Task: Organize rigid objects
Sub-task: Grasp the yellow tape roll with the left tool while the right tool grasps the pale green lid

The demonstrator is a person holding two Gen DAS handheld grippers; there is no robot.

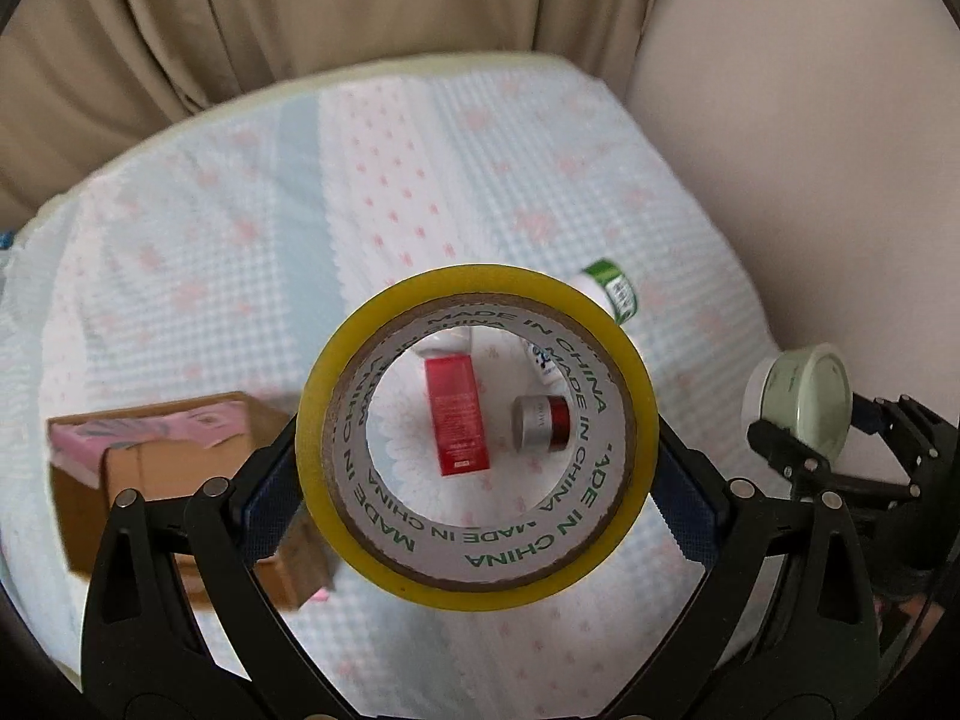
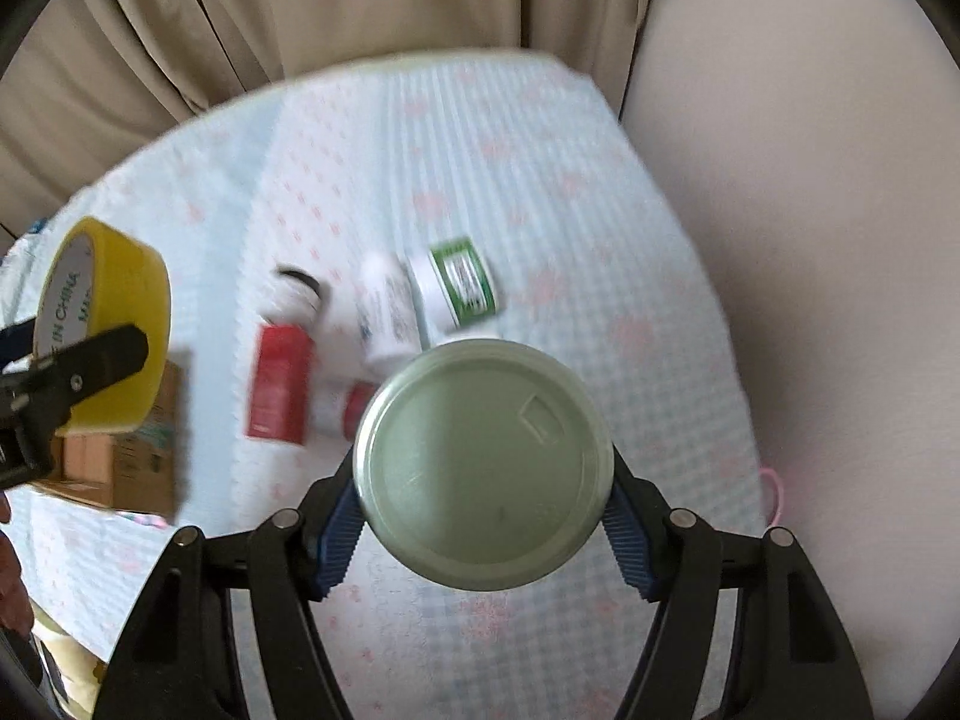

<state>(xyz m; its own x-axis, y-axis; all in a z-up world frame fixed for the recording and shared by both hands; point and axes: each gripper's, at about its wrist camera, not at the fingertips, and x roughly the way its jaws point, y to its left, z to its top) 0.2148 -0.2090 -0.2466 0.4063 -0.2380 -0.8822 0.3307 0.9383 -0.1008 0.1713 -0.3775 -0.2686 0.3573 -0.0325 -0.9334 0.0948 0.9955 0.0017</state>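
Note:
My left gripper is shut on a yellow tape roll, held above the bed; the roll also shows in the right wrist view. Through its hole I see a red box and a small silver-and-red jar lying on the cover. My right gripper is shut on a pale green round jar, held in the air; it shows at the right of the left wrist view. A green-labelled white jar, a white bottle and a black-capped jar lie behind.
An open cardboard box with pink contents sits at the left on the light blue checked bed cover. Beige curtains hang behind the bed and a plain wall runs along its right side.

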